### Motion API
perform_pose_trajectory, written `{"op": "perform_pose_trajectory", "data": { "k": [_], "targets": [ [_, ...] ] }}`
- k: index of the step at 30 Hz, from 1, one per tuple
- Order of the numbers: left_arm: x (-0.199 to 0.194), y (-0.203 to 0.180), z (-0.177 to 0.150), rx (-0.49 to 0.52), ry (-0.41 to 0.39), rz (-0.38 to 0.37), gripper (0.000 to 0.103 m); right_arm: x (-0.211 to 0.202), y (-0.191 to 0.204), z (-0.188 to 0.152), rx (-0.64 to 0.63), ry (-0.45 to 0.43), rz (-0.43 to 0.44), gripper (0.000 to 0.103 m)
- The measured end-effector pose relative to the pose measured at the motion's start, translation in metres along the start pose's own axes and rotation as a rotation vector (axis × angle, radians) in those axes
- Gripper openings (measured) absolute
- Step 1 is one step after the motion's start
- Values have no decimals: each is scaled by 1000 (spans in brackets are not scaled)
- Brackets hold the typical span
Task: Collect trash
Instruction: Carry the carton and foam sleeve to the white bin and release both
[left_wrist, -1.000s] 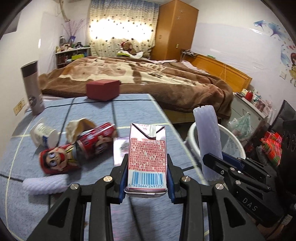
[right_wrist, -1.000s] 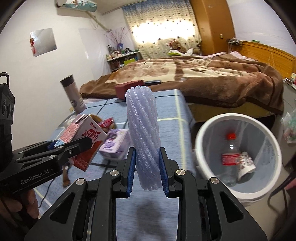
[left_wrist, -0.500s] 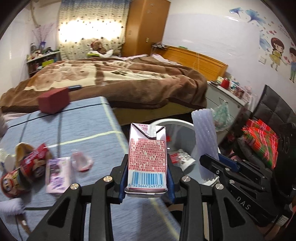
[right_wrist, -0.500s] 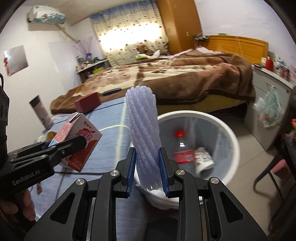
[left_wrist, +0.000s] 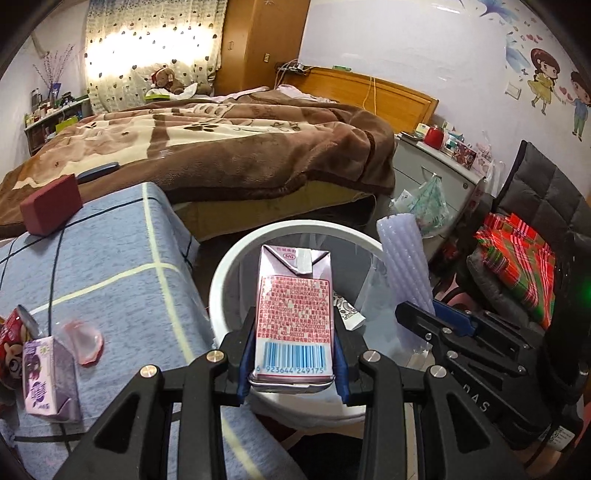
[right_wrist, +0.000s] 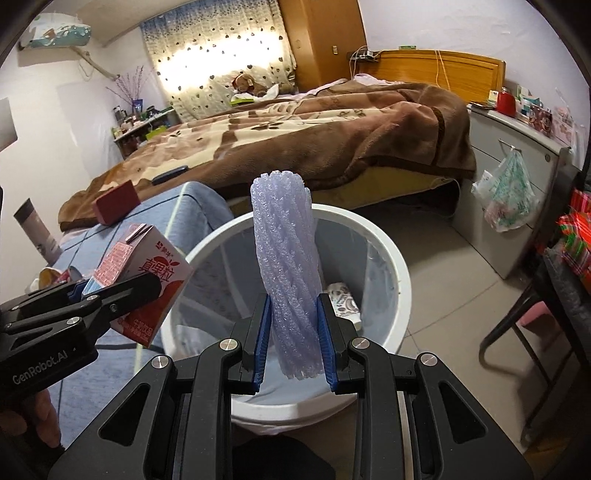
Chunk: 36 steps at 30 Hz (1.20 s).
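Blue checked tablecloth (left_wrist: 122, 266) beside bed (left_wrist: 221, 147)

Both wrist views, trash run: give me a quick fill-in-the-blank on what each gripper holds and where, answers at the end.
1. The left gripper is shut on a pink ____ with a barcode facing the camera.
2. The right gripper holds a lavender foam ____ upright between its jaws.
3. Both held items hang over the white ____, which already has a crumpled wrapper inside.
4. A purple carton sits on the blue ____-covered table.

Missing words: milk carton; sleeve; trash bin; cloth.
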<state>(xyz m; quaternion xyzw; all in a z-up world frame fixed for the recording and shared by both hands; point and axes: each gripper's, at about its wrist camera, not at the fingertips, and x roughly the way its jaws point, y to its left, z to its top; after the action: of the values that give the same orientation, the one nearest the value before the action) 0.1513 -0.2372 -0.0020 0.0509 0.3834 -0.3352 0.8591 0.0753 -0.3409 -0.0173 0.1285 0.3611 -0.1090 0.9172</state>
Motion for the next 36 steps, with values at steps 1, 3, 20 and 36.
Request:
{"op": "perform_pose_trajectory", "data": {
  "k": [1,3,20,36],
  "targets": [
    [2,-1,1,-5,-1,-4,36,2,-1,0,-2,5,-4,26],
    [6,-1,1,-16,5,-12,37,5,-2,0,-6,12,-14,26],
    [-7,10,-5,-40,-10,14,66,4,-10,-2,26,25,-22,59],
    [-54,44,-25,-101,-77,49,66,-12,29,-4,-21,-23,35,59]
  ]
}}
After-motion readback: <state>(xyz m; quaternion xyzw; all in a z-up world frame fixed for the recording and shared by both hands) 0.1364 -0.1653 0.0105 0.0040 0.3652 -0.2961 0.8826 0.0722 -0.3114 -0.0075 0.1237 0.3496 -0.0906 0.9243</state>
